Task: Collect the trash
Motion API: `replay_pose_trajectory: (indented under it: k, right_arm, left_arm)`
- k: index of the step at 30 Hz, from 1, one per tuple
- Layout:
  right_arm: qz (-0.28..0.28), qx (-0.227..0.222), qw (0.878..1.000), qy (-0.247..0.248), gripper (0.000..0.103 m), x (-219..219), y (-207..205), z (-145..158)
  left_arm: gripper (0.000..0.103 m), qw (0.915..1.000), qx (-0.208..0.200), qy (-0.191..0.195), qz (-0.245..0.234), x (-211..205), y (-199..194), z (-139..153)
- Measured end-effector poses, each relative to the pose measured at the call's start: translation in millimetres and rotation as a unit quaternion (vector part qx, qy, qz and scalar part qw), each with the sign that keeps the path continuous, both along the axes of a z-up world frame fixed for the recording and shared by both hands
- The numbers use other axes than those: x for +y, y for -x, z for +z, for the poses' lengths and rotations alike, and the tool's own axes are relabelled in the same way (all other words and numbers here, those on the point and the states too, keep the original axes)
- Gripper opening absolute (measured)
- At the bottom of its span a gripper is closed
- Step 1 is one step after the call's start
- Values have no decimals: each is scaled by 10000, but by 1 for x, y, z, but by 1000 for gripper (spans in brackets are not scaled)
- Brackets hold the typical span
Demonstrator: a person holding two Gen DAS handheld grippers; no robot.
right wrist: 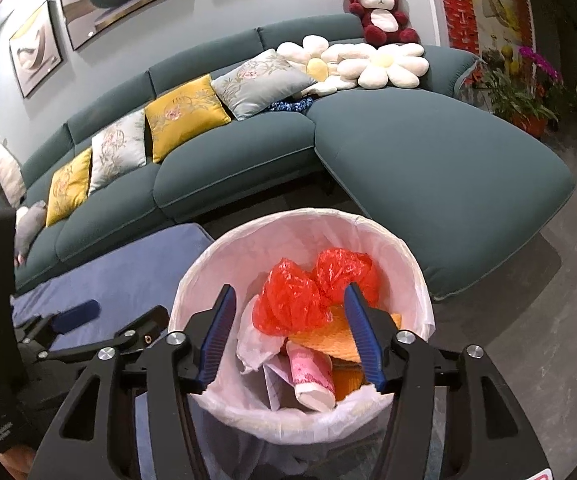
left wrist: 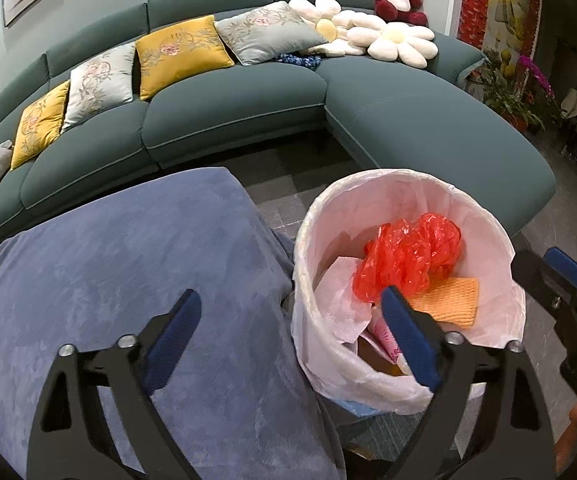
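Below my right gripper [right wrist: 288,298], its jaws spread and empty, stands one white-lined trash bin [right wrist: 416,280] holding the collected trash: one crumpled red plastic bag [right wrist: 308,292], one orange cloth [right wrist: 328,340] under it, white paper [right wrist: 256,344] at the left, and one pink-printed paper cup [right wrist: 312,376] lying on its side nearest me. My left gripper [left wrist: 292,304], spread wider still and holding nothing, hangs with one finger over the blue-covered tabletop [left wrist: 108,260] and the other over the bin's near rim. The tabletop is just beside the bin, to its left. Beyond both grippers, one teal sectional sofa [right wrist: 428,160] carries five square cushions [right wrist: 186,114], two yellow and three grey, two daisy-shaped pillows [right wrist: 384,66] and one red-and-white plush bear [right wrist: 380,12]. Potted flowers [right wrist: 528,80] stand far right.
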State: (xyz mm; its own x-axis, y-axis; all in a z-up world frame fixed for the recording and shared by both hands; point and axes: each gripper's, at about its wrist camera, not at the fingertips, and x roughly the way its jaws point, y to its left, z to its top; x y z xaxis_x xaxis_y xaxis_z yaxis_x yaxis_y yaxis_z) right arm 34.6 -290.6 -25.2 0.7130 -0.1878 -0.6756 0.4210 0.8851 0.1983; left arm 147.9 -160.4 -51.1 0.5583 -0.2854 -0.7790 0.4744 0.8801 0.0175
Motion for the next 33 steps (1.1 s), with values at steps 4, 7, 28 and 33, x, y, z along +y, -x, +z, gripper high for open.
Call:
replay_pose_trajectory:
  k: [4,7,28,33]
  right_arm:
    - [60,128,9999,59,57,9,8,1]
    - [80,226,9997,109,60,16,13,3]
    - [264,663,9969,333,97,41,32,8]
    - [313,690,9967,294,97,44,37,1]
  left_arm:
    - [88,10000,30,36,14,9,7,3]
    - [88,10000,47,25,35,15,11,4]
    - [94,9988,155,-30,458,50,41,6]
    - [94,9983,215,-67,539,52,45,2]
